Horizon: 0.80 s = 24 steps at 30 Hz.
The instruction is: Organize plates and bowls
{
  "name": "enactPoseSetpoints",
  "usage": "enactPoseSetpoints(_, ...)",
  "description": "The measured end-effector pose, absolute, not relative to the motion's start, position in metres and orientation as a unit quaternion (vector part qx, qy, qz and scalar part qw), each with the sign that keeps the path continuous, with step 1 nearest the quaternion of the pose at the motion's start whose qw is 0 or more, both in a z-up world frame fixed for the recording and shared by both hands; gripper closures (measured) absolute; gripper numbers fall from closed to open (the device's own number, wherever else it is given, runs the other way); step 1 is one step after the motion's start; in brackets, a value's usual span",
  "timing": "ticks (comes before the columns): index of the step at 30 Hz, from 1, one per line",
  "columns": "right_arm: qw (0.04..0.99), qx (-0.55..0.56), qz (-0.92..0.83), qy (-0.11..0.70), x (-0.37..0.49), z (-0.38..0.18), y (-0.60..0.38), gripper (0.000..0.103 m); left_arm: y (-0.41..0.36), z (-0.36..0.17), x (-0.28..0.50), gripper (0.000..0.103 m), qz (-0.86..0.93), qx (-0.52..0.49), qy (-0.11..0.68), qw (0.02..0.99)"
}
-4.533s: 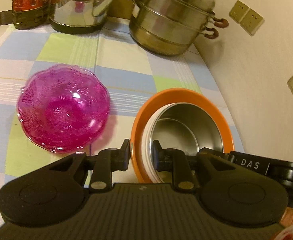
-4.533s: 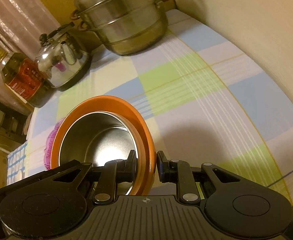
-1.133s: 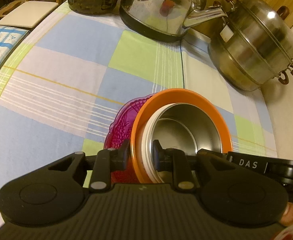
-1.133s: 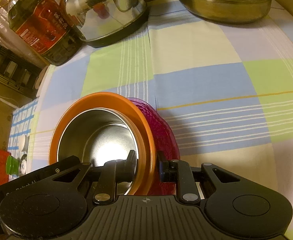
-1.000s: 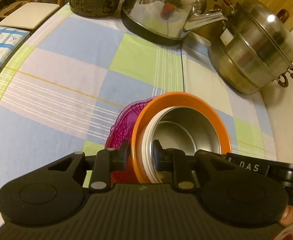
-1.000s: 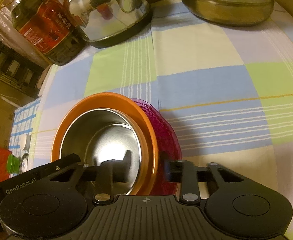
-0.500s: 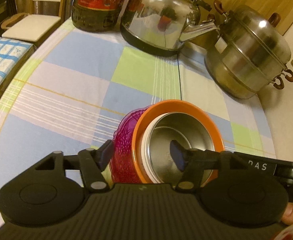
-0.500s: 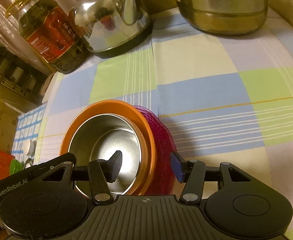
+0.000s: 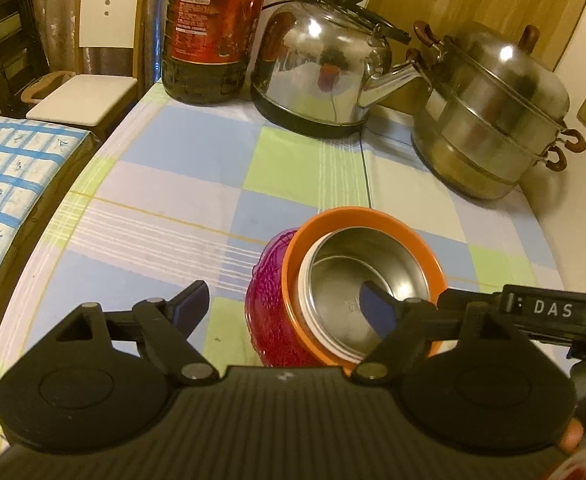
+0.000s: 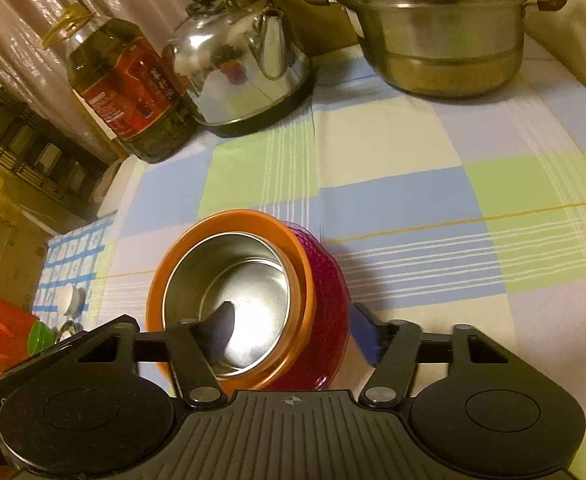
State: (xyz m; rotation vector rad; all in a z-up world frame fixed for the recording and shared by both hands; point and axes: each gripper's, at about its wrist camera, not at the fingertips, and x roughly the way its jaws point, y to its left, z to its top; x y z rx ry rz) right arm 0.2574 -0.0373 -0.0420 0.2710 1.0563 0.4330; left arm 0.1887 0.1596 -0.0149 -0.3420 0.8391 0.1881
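Nested stack of 2 bowls on my checked tablecloth [image 9: 181, 184]: the orange bowl [image 9: 433, 268] with a bare steel lining sits inside the magenta patterned glass bowl [image 9: 269, 312], whose wall shows only below and beside the orange rim; the steel hollow holds nothing but a finger's reflection. My left gripper [image 9: 283, 306] has let go and its jaws are opening: the left finger stands over bare cloth, well clear of the glass, and the right fingertip [image 9: 375, 308] hangs over the steel hollow without pressing on the rim. My right gripper [image 10: 293, 332] is likewise released, jaws opening, one finger [image 10: 219, 330] above the steel interior and the other just beside the magenta wall [image 10: 329, 292], apart from it. In both wrist views the stack rests on the cloth between my 2 tools. Behind it along the far edge stand 3 things, well apart from the bowls: a large cooking-oil bottle [image 9: 213, 28] with a red label, a polished steel kettle [image 9: 321, 68] on a black base, and a lidded steel steamer pot [image 9: 493, 120] by the wall. Nothing lies between these and the stack. A white chair [image 9: 89, 60] and a second table in blue check [image 9: 5, 168] lie off to the left.
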Motion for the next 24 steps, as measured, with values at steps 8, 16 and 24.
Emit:
enactPoseSetpoints(8,0.84,0.126,0.207,0.486,0.235,-0.033,-0.052,0.032,0.149,-0.006,0.166,0.011,0.089,-0.162,0.394,0.9)
enactPoseSetpoints(16,0.846,0.133,0.204,0.475,0.209,-0.027,-0.071,0.032,0.134,0.002,0.142,0.01,0.081,-0.146,0.388,0.906)
enactPoseSetpoints(24,0.857,0.117,0.203,0.459,0.177,-0.026,-0.084,0.032,0.123,0.005,0.114,0.01,0.085,-0.138,0.383,0.91)
